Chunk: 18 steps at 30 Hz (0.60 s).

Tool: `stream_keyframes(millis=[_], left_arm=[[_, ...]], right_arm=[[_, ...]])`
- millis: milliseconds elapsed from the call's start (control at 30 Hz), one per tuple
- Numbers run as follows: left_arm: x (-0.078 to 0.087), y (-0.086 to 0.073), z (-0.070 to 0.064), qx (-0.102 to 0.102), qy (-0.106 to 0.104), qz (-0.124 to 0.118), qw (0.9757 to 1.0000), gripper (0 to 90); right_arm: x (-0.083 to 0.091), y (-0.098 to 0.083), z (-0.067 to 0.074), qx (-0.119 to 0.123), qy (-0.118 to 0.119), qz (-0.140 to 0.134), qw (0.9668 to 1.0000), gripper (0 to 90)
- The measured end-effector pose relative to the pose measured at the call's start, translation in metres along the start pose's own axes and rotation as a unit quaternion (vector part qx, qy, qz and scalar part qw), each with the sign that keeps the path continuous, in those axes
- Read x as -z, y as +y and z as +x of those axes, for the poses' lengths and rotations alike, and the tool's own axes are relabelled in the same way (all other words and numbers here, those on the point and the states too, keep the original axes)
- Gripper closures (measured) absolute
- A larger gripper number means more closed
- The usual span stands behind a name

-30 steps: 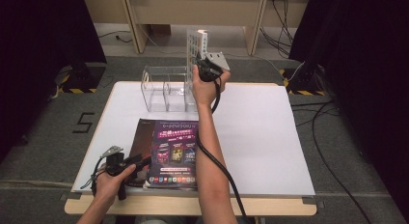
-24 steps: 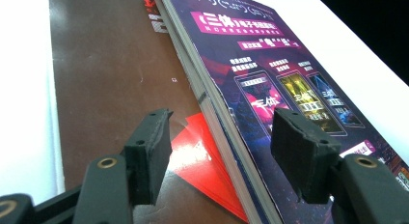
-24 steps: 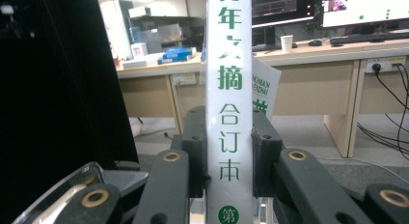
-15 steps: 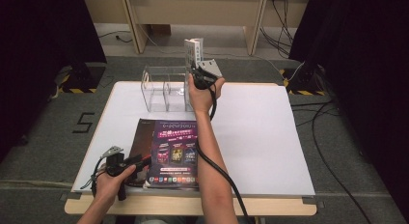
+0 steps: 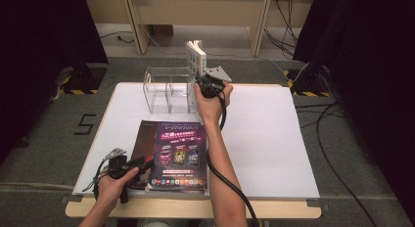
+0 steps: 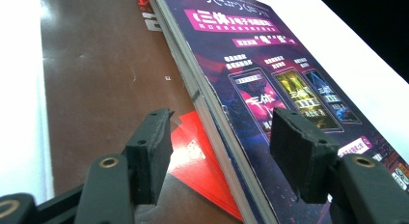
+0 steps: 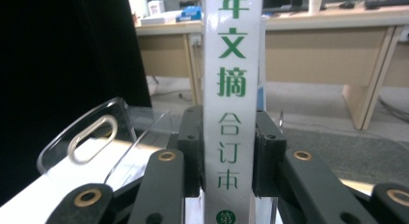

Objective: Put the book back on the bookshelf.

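Observation:
My right gripper (image 5: 206, 83) (image 7: 229, 151) is shut on the spine of a white book (image 5: 195, 56) (image 7: 232, 84) with green characters. It holds the book upright above the right end of a clear acrylic rack (image 5: 166, 90) (image 7: 89, 137). My left gripper (image 5: 141, 163) (image 6: 224, 137) is open at the near-left corner of a purple-covered book (image 5: 178, 153) (image 6: 270, 84). One jaw is over its cover, the other over the brown book (image 5: 144, 139) (image 6: 96, 64) underneath. A red cover (image 6: 202, 161) peeks out between them.
The books lie on a white table (image 5: 264, 134), with bare surface on its right half. The rack stands at the far edge, left of centre. Wooden desk legs (image 5: 134, 21) and cables (image 5: 337, 153) lie on the floor beyond and beside the table.
My right gripper has carried the white book a little left and down toward the rack. The left gripper and the stacked books have not moved.

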State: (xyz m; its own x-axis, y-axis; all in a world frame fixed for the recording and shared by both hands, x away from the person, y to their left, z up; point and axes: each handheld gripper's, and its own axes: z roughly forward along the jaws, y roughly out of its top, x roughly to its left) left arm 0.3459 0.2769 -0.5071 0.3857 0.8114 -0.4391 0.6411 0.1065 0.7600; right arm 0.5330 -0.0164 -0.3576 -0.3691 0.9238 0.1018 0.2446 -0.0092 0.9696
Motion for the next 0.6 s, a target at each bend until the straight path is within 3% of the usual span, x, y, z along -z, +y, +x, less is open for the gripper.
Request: stream_keyframes(millis=[267, 600], left_arm=[[0.0, 0.0, -0.003, -0.002, -0.002, -0.001, 1.0, 39.8], [0.0, 0.0, -0.004, -0.002, -0.002, -0.002, 1.0, 39.8]], right_arm=[[0.017, -0.01, -0.006, 0.009, 0.015, 0.05, 0.9986, 69.9], [0.029, -0.012, -0.011, 0.01, 0.004, 0.051, 0.9987, 68.3]])
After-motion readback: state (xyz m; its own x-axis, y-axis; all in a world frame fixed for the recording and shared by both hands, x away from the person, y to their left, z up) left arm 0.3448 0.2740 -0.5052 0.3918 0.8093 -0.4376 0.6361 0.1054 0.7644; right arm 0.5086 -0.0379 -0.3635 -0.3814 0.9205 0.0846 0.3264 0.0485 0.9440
